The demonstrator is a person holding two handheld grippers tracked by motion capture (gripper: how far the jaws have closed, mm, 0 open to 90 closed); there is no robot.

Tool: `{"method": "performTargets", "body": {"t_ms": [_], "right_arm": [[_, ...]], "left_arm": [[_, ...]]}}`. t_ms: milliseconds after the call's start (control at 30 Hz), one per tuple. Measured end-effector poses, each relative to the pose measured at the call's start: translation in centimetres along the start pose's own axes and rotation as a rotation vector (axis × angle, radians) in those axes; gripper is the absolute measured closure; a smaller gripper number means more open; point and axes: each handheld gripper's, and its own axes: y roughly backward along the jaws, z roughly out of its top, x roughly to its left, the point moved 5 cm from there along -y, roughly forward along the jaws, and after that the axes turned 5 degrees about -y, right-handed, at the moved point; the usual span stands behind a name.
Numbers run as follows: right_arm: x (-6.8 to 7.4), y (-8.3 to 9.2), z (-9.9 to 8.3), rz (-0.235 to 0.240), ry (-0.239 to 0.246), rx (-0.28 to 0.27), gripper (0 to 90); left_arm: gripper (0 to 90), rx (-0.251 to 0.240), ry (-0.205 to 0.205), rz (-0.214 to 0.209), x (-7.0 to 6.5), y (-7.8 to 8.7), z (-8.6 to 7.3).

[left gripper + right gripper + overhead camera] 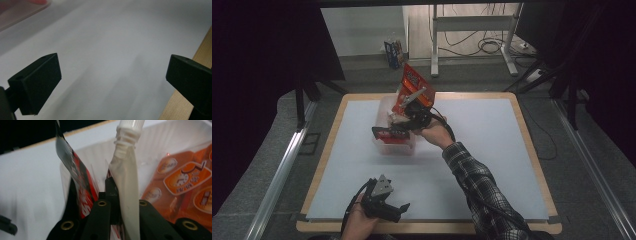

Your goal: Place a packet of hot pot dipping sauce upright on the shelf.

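My right gripper (388, 132) reaches over a clear plastic bin (382, 107) at the middle of the table. In the right gripper view, my right gripper (120, 203) is shut on a white spouted pouch (126, 177) with a screw cap. A red and black packet (79, 186) stands against the outside of one jaw. This red packet (412, 84) sticks up above the hand in the high view. Orange packets (182, 180) lie in the bin (160, 142). My left gripper (398, 209) rests near the front edge, and the left gripper (112, 82) is open over bare white table.
The white table top (492, 150) has a wooden rim (201, 48) close beside my left gripper. Beyond the far edge, a desk frame (472, 30) with cables stands on the floor. A small box (393, 52) sits there too. Dark curtains flank both sides.
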Motion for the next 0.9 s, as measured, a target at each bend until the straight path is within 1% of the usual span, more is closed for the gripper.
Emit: {"method": "performTargets", "body": {"t_ms": [67, 133, 400, 467, 533, 567, 667, 800, 900], "right_arm": [[-0.1, 0.1, -0.3, -0.003, 0.001, 0.011, 81.2], [-0.3, 0.2, -0.4, -0.001, -0.009, -0.003, 73.7], [-0.3, 1.4, 0.2, -0.053, -0.016, -0.061, 43.3], [-0.4, 1.7, 0.2, -0.049, -0.017, -0.067, 37.5], [-0.4, 1.9, 0.1, -0.045, -0.021, -0.068, 33.4], [-0.5, 2.0, 0.0, -0.050, -0.018, -0.067, 31.4], [-0.6, 2.3, -0.3, -0.069, -0.029, -0.069, 26.1], [-0.8, 2.7, -0.6, -0.091, -0.033, -0.074, 21.0], [-0.8, 3.2, -0.8, -0.095, -0.037, -0.087, 18.2]], "left_arm": [[0.0, 0.000, 0.000, -0.001, 0.0, 0.0, 0.0], [0.0, 0.000, 0.000, 0.000, 0.0, 0.0, 0.0], [0.0, 0.001, 0.000, 0.000, 0.0, 0.0, 0.0], [0.0, 0.002, -0.001, 0.000, 0.0, 0.0, 0.0], [0.0, 0.001, -0.002, 0.000, 0.0, 0.0, 0.0], [0.0, 0.000, -0.002, 0.000, 0.0, -0.1, 0.0], [0.0, 0.000, -0.004, 0.001, 0.0, -0.1, 0.0], [0.0, 0.000, -0.004, 0.003, 0.0, -0.1, 0.0], [0.0, 0.001, -0.006, 0.005, 0.1, 0.0, 0.0]]}}
